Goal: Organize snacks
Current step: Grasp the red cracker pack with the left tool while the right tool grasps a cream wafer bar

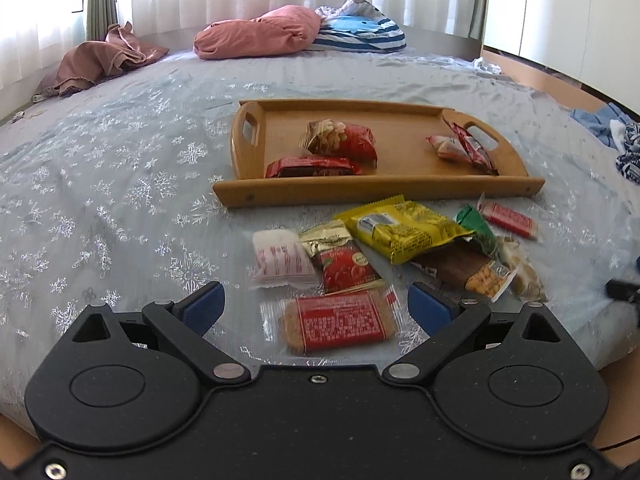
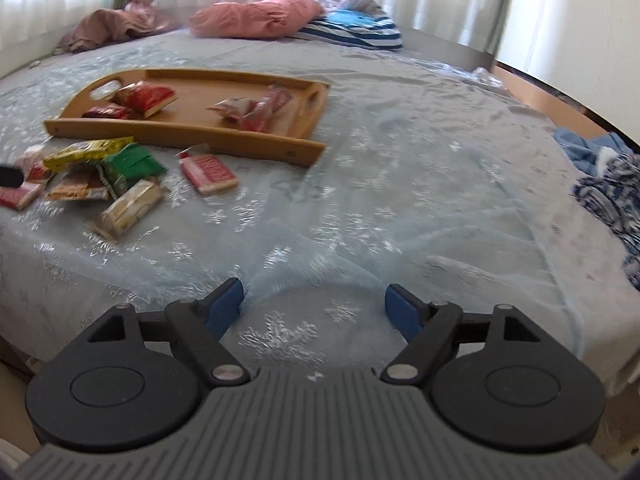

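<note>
Red cracker packet between left gripper's released jaws; right's released too.

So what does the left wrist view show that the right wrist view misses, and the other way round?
Only the left wrist view shows the white packet in full and the red biscuit bar lying between the open left gripper. Only the right wrist view shows the open right gripper, empty over bare bedspread. Both show the wooden tray, the yellow packet and the pink pillow.
</note>
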